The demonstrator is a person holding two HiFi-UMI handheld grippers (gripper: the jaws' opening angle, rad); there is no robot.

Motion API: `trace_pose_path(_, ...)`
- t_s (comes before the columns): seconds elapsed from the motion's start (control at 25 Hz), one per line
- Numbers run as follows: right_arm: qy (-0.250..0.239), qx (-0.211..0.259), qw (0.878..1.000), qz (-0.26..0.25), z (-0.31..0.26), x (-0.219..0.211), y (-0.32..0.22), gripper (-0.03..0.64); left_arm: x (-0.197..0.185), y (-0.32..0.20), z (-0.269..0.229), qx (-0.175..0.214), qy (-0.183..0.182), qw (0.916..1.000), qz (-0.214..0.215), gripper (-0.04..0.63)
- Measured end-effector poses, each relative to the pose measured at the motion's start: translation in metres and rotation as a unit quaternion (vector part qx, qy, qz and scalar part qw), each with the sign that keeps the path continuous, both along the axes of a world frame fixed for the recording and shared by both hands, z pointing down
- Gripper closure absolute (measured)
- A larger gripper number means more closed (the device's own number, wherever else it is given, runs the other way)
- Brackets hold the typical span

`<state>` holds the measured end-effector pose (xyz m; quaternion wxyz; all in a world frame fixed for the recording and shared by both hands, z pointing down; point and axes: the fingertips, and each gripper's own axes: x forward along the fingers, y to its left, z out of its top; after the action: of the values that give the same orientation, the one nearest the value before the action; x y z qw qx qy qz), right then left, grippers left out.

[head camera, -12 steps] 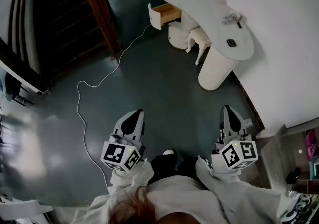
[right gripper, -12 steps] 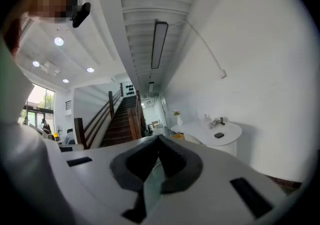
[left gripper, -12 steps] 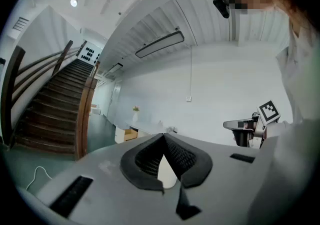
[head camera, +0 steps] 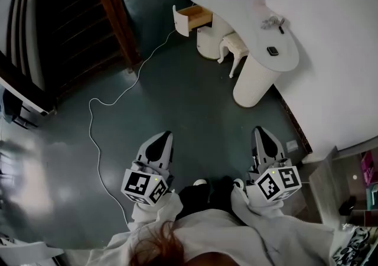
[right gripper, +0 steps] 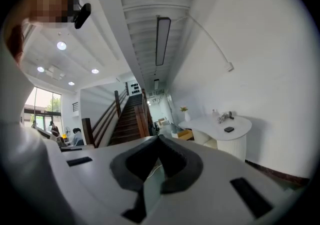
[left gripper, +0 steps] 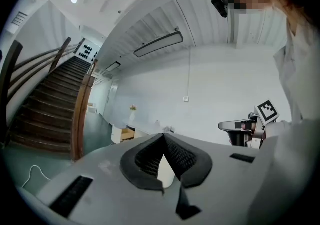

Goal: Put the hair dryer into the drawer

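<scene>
At one o'clock in the head view, the dryer (head camera: 273,22) lies on the table (head camera: 236,5), well apart from the left gripper (head camera: 165,136) and the right gripper (head camera: 258,132); the open drawer (head camera: 192,18) is at its nine o'clock. Left gripper view: jaws pressed together, empty. Right gripper view: the same. I think the cable (head camera: 94,135) at nine o'clock could catch a foot on the way.

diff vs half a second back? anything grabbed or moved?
The right gripper has edged slightly toward the left gripper in the head view, and the whole view has shifted a touch. Nothing taken or let go: both grippers are shut and empty. The hair dryer stays on the table, the drawer open.
</scene>
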<state>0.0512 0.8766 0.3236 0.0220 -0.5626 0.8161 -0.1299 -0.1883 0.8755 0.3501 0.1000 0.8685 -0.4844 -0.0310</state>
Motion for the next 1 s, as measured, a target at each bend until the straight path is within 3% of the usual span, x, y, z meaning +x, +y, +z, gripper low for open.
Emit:
trace_pose_path(0.16,-0.005,-0.022,1.0,0.0,0.01,-0.003,0.004,0.566,0.0,0.001,0.009,-0.013,0.01,0.9999,0.004,0.584)
trace_pose_path(0.48,-0.033,-0.033,0.999,-0.004,0.024,0.009,-0.014,0.566,0.011,-0.006,0.007,-0.004,-0.011,0.9999,0.005,0.584)
trace_pose_path(0.68,-0.034,-0.031,0.999,-0.005,0.022,0.013,-0.044,0.566,0.01,-0.031,-0.004,0.004,0.009,0.9999,-0.009,0.584)
trace_pose_path(1.0,-0.027,-0.032,0.999,-0.004,0.021,0.032,-0.111,0.566,0.025,-0.094,-0.005,0.006,0.007,0.9998,-0.019,0.584)
